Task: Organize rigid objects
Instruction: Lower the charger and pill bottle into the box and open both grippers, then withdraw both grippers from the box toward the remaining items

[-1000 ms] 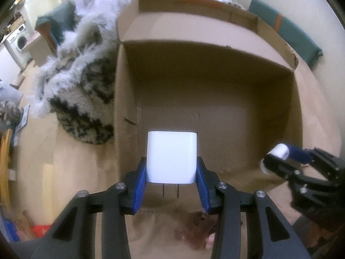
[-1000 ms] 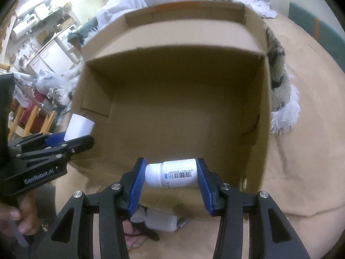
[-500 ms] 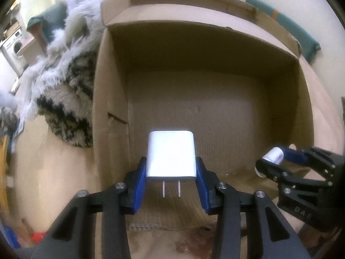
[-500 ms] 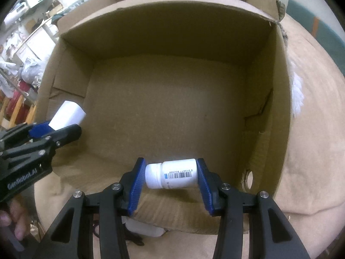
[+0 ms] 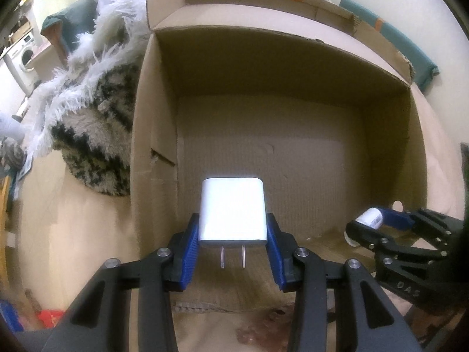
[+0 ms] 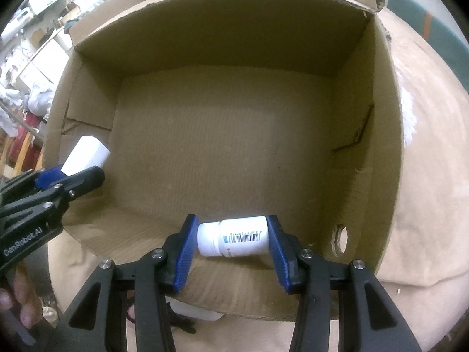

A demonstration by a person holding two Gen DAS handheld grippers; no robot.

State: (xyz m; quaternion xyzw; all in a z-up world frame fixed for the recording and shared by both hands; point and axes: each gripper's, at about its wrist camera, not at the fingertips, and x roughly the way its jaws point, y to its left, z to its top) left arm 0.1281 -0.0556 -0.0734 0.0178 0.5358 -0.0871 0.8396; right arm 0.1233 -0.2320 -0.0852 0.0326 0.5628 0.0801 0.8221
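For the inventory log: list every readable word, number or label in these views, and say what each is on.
"GenRobot.AI": on the left gripper, right wrist view.
"DAS", cut off: on the right gripper, left wrist view.
Barcode with digits: on the white bottle; too small to read reliably.
White charger, cardboard box: no text.

The cardboard box [image 6: 378, 135] stands open on top, its bare floor free across the middle and far side. Its four upright walls close off the sides, so entry is only from above. Outside its left wall a shaggy blanket [image 5: 96, 135] presses close, blocking passage there.
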